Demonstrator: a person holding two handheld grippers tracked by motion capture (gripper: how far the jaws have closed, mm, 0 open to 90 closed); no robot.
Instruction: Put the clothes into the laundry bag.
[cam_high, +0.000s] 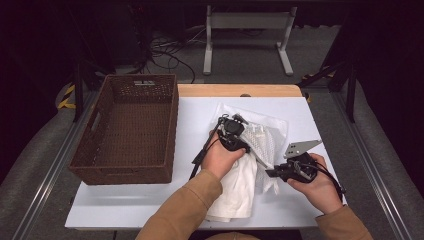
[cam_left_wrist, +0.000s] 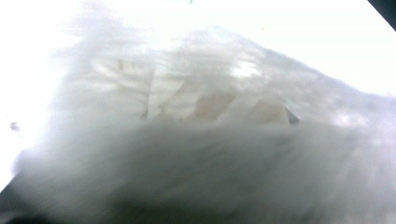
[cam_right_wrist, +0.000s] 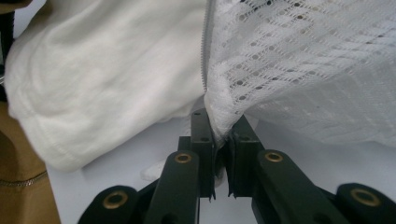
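A white mesh bag (cam_high: 266, 142) lies mid-table, its zipper (cam_right_wrist: 204, 46) running along the opening. A white garment (cam_high: 239, 187) hangs from the bag's mouth toward the near edge, partly under the left hand. My right gripper (cam_right_wrist: 220, 140) is shut on the mesh bag's (cam_right_wrist: 303, 60) edge just beside the garment (cam_right_wrist: 102, 84); in the high view the right gripper (cam_high: 271, 173) sits at the bag's right front. My left gripper (cam_high: 233, 134) rests on the bag's top, with its jaws hidden. Blurred white cloth (cam_left_wrist: 196, 154) is pressed against its camera.
A brown wicker basket (cam_high: 141, 77) stands empty on the left of the white table (cam_high: 150, 200). A wooden strip (cam_high: 240, 90) runs along the far edge. Behind it on the floor are a metal stand (cam_high: 247, 20) and cables.
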